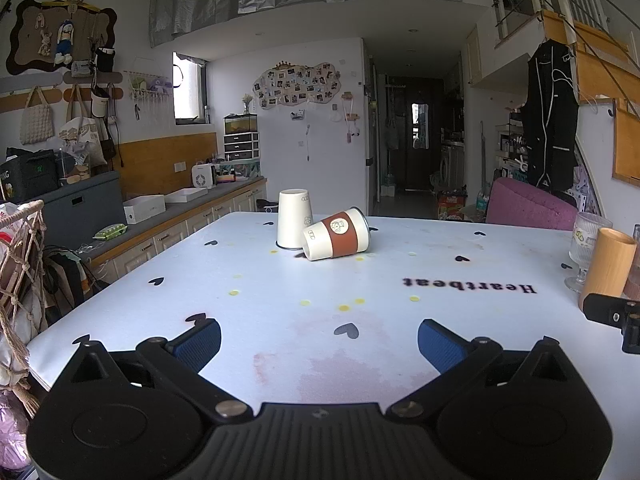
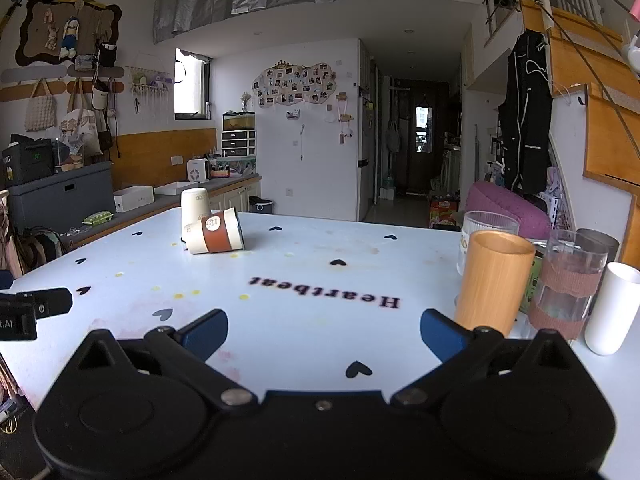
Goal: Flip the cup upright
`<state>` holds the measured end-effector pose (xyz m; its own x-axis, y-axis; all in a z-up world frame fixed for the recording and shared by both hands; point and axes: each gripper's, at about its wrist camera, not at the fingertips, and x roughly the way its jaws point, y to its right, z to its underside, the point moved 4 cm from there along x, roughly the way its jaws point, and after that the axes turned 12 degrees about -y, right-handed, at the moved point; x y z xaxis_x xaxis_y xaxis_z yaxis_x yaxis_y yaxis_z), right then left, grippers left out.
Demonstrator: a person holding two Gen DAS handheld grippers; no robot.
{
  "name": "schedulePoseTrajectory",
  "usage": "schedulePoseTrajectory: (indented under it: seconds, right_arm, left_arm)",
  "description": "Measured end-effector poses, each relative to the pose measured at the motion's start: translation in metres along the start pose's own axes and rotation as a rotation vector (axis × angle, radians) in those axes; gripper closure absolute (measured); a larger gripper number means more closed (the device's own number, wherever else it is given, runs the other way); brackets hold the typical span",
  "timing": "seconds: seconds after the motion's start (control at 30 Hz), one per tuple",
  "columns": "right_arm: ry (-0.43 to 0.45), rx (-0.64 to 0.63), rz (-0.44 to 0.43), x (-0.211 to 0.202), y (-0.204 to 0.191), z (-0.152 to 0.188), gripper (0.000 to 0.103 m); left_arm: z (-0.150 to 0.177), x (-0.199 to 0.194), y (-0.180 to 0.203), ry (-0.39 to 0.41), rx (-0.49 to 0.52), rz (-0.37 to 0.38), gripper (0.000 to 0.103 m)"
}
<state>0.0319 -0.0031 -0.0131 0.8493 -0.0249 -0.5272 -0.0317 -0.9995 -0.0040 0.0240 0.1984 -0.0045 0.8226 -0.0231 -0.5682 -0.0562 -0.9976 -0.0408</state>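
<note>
A white cup with a brown sleeve [image 1: 336,233] lies on its side at the far middle of the white table [image 1: 280,332], its mouth to the right. It leans against a plain white cup [image 1: 294,219] standing upside down. Both also show in the right wrist view: the sleeved cup [image 2: 218,236] and the upside-down cup [image 2: 194,208]. My left gripper [image 1: 319,340] is open and empty, near the table's front edge, well short of the cups. My right gripper [image 2: 324,334] is open and empty, to the right of the left one.
At the table's right edge stand a wooden cup [image 2: 494,280], a ribbed glass goblet [image 2: 486,226], a glass with knitted bands [image 2: 568,284] and a white tumbler [image 2: 610,308]. A counter with boxes [image 1: 160,208] runs along the left. A purple chair [image 1: 532,204] stands beyond the table.
</note>
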Motion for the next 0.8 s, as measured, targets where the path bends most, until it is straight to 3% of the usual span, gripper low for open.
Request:
schedulePoseTrajectory:
  seconds: [0.8]
  right_arm:
    - [0.001, -0.001, 0.001, 0.000, -0.001, 0.001, 0.000]
  left_arm:
    - [-0.004, 0.000, 0.013, -0.001, 0.000, 0.003, 0.000]
